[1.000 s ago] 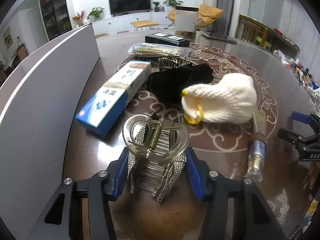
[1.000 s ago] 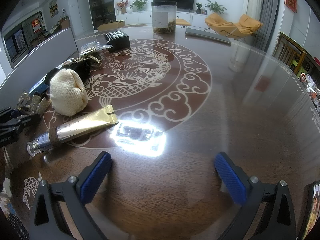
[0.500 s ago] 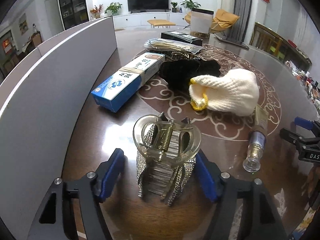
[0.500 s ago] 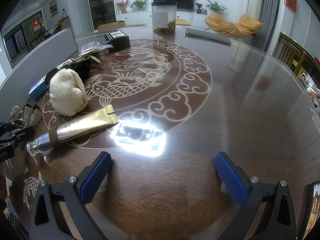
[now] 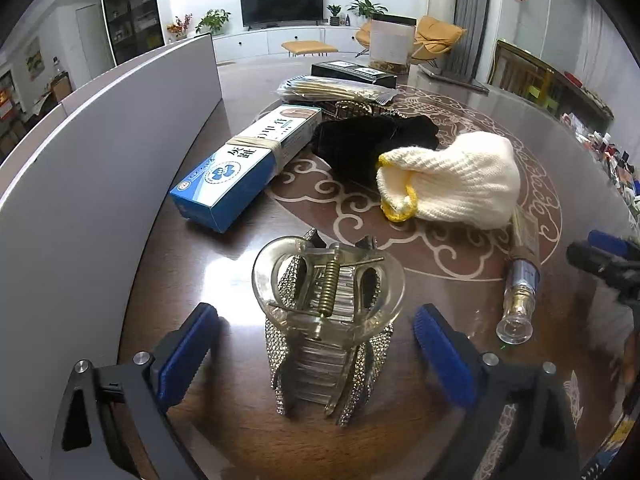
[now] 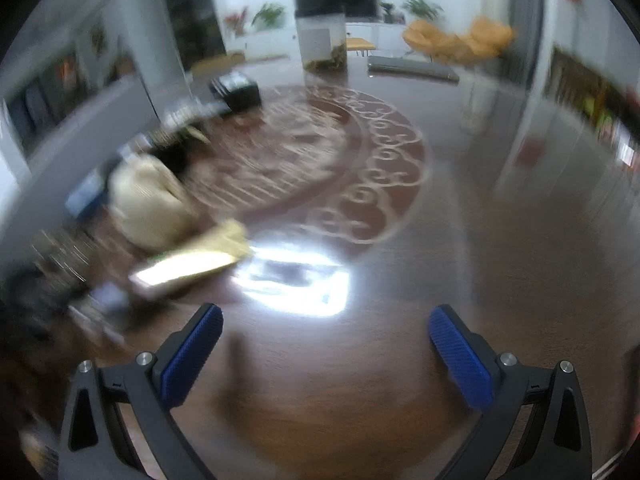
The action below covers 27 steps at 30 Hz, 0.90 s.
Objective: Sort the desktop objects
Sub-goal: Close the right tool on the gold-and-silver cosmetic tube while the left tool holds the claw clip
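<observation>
Closest to me, the left gripper is opening its jaws wide, and the clear hair claw with its rhinestone-studded teeth is standing on the dark wooden table between the blue pads, touching neither one. Off to its right a small tube with a clear cap is lying on the tabletop, and the tip of the right gripper is poking in at the edge. That right gripper is hanging spread wide over bare table with nothing between its jaws; its own view is badly smeared. Further back, a white knitted glove with a yellow cuff is lying beside a black cloth, and a blue and white box is sitting along the grey partition. Behind those, a bag of sticks, a black box and a clear jar are sitting near the far edge.
</observation>
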### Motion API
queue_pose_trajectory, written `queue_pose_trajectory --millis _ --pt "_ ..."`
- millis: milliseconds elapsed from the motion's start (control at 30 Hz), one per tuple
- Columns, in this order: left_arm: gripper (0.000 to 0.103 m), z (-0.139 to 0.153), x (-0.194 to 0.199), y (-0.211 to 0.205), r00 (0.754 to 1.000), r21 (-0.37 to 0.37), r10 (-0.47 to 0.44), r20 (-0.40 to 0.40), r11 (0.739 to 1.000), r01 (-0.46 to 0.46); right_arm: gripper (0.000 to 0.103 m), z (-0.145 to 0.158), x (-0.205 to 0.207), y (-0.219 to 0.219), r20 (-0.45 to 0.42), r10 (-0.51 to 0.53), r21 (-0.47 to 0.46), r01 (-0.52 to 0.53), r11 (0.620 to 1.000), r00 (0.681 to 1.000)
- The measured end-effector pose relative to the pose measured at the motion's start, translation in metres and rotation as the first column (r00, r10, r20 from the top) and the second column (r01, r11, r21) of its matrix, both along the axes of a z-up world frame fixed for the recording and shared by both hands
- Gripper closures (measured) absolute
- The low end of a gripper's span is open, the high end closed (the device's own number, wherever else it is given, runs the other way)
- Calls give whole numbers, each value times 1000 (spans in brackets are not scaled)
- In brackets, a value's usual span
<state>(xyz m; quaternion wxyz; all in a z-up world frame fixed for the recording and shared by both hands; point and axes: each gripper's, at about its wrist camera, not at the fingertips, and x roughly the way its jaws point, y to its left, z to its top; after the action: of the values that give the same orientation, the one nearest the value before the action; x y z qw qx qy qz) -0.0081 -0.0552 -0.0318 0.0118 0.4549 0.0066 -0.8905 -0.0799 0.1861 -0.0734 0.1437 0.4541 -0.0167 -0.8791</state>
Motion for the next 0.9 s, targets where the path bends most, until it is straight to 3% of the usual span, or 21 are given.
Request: queue_pose_trajectory --millis 33,100,167,300,433,500,733,800,867,900 --pt "3 0 0 -1 1000 1 2 -1 1000 -2 0 4 3 -7 8 -9 -70 10 998 1000" --pt "3 0 0 -1 1000 1 3 -1 1000 -3 0 11 5 -35 10 9 -118 -8 993 1000" --pt "3 0 0 -1 1000 1 3 -1 1000 -3 0 12 2 -69 11 52 -70 -51 996 999" --pt "3 0 1 -1 1000 2 2 -1 1000 -2 0 0 -6 -118 16 117 116 -118 986 993" --pt "3 0 2 -1 1000 0 3 -2 1000 -3 0 -7 0 -94 25 87 98 -89 991 996" --pt "3 0 2 -1 1000 0 3 -2 1000 -3 0 -8 1 -78 39 76 136 -81 987 996" --pt "0 1 1 -2 999 0 -16 28 1000 16 1 2 -10 -71 106 175 146 -189 971 979" --pt "0 1 0 -3 998 1 -37 46 999 37 15 10 -13 -79 110 214 136 -228 964 971" --pt "1 1 2 -5 999 -2 -31 41 1000 31 40 12 -14 -84 144 240 110 -256 960 960" --pt "8 1 2 -5 999 -2 -28 31 1000 28 43 10 -12 -87 165 251 113 -270 956 954"
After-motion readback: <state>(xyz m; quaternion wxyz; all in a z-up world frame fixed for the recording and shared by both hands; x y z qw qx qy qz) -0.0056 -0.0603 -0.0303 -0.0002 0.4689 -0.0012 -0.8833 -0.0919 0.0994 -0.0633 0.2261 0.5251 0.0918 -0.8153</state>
